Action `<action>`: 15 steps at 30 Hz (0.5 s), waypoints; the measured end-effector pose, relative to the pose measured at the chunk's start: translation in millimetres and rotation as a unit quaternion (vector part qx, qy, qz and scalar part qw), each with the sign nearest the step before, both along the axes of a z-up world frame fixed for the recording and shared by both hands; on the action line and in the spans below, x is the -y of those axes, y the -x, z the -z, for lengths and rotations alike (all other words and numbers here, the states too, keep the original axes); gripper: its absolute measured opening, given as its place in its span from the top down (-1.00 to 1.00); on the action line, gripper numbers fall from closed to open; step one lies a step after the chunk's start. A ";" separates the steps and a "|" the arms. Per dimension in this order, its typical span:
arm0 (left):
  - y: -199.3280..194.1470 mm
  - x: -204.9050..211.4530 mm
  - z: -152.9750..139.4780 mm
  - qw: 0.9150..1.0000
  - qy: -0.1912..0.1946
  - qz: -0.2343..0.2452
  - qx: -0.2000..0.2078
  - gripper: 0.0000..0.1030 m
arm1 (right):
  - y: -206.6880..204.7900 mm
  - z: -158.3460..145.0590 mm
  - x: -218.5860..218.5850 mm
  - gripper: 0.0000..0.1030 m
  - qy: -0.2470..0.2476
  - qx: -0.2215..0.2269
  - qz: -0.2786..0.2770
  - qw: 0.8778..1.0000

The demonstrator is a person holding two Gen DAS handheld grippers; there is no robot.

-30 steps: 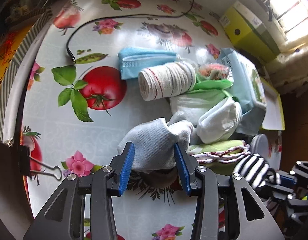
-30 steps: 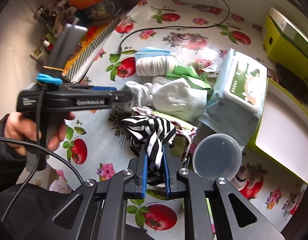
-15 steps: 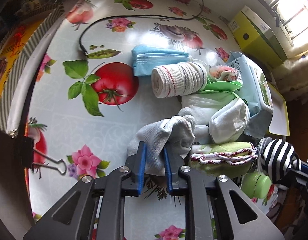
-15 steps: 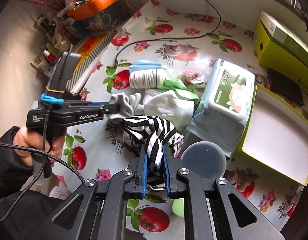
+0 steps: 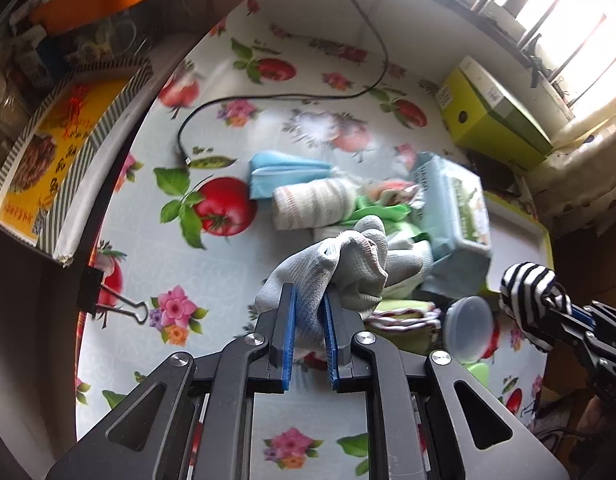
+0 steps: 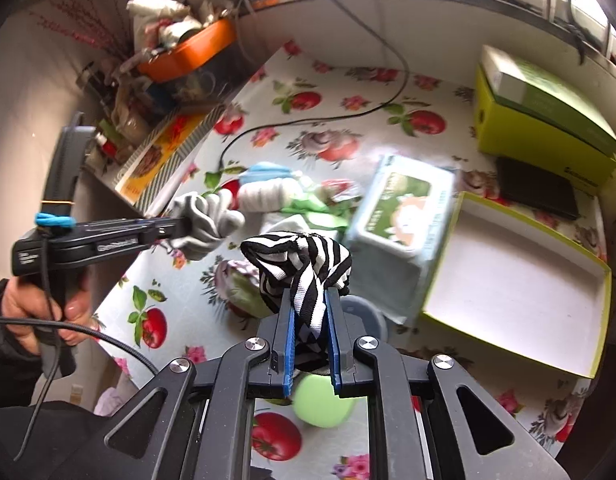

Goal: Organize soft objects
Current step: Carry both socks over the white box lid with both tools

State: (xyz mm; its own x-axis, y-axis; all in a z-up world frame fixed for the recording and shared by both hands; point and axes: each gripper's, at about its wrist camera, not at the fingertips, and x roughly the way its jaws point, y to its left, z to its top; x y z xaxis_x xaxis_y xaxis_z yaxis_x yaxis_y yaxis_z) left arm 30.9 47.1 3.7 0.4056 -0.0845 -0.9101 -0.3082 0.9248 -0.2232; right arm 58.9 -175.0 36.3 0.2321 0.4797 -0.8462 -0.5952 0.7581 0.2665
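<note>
Left gripper [image 5: 309, 312] clamped narrow on a grey sock [image 5: 335, 264], bunched between the blue pads, held above the flowered tablecloth [image 5: 156, 264]. Right gripper [image 6: 311, 312] likewise pinched shut on a black-and-white striped sock [image 6: 304, 260], loose end hanging down between the fingers.

Rest of the soft pile lies mid-table: rolled white cloth [image 5: 313, 204], blue folded cloth [image 5: 284, 170], green fabric [image 5: 379, 212], with a wipes pack [image 6: 403, 216] just right of it. Open shallow box [image 6: 519, 276] at right, bare inside; probably the drop spot, though that is a guess.

Risks:
- Both grips catch only a fold; a fast swing could let a sock slide out.
- Grey sock hangs close over the pile and may snag the green fabric.
- Round lidded tub [image 5: 467, 328] and green ball [image 6: 323, 404] sit near the front edge, under the right gripper's path; a dangling end could nudge them.
</note>
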 end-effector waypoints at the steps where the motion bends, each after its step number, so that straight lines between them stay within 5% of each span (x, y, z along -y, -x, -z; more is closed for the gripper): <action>1: -4.5 7.6 -4.9 1.000 -0.002 0.005 0.004 0.74 | -1.8 -0.7 5.6 0.75 -0.002 0.001 0.005 1.000; 15: -72.9 125.5 -27.9 0.991 -0.002 0.131 0.016 0.74 | -38.0 13.8 103.4 0.75 -0.016 0.005 0.117 0.993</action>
